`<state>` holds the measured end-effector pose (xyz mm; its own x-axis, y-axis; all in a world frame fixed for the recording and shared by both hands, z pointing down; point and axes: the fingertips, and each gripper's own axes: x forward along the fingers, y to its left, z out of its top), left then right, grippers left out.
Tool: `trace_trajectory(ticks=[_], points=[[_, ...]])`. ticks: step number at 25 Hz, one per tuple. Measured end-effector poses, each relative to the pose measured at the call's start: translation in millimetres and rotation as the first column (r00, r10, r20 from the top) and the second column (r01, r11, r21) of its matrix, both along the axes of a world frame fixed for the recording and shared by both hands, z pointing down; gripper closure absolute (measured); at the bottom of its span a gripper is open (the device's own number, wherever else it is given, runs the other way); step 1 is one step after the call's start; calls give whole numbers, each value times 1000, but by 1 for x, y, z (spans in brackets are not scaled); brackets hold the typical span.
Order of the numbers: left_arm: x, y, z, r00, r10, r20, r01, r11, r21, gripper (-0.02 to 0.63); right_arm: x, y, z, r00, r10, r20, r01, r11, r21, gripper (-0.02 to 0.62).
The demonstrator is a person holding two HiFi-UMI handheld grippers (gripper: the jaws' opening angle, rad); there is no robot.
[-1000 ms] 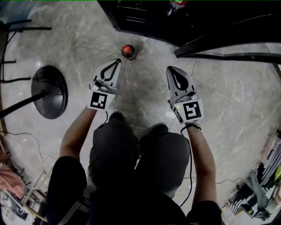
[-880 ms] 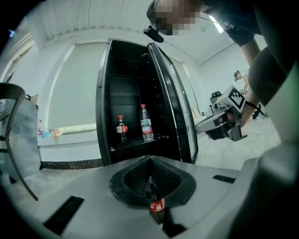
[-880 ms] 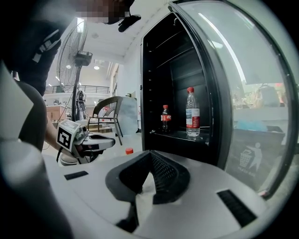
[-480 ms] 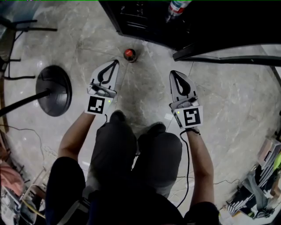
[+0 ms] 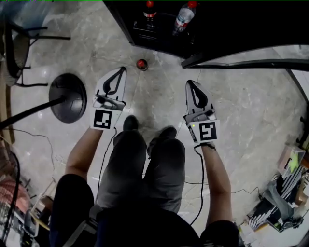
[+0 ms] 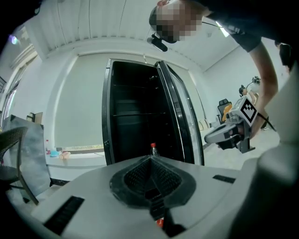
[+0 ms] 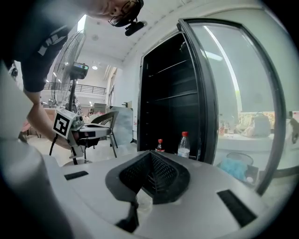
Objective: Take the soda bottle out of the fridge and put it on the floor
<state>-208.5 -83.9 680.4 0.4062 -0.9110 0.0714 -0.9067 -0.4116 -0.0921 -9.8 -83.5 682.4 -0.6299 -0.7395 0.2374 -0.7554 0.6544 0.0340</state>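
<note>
A red-capped soda bottle [image 5: 141, 64] stands upright on the marble floor just in front of the open black fridge [image 5: 159, 34]; its cap [image 6: 160, 223] peeks out below the jaws in the left gripper view. Inside the fridge stand a dark bottle [image 5: 148, 12] [image 7: 160, 145] and a clear bottle [image 5: 183, 17] [image 7: 184, 144], both with red caps. My left gripper [image 5: 120, 71] is shut and holds nothing, hovering short of the floor bottle. My right gripper [image 5: 189, 84] is also shut and holds nothing, pointing toward the fridge opening.
The fridge's glass door [image 5: 241, 53] hangs open to the right. A round black fan base [image 5: 67, 96] sits on the floor at left, with a chair [image 5: 19, 43] beyond it. Cables and clutter [image 5: 285, 193] lie at the lower right. The person's shoes [image 5: 130, 123] are below the grippers.
Both grippers have risen, still shut and empty. The view has pulled up from the floor, so the floor bottle looks smaller and the two bottles inside the fridge have come into sight.
</note>
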Motion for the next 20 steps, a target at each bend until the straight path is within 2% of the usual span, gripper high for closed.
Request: trace_trajectory(ticks=[4,12,20], points=[[0,-2,-53,1000,-10,-5,10,1000,-1,581,0,3,-52,1000,25,7,-25,1000,8,577],[6,-4,-167,999,-19,-28,19,1000,-5,583,1,17,-152,998,56,-5,-56,998,-33,575],[20,7,-272,999,-8,-50,7,1000,-27,583,8,31,-261,994,108,33,-107,994,-26,575]])
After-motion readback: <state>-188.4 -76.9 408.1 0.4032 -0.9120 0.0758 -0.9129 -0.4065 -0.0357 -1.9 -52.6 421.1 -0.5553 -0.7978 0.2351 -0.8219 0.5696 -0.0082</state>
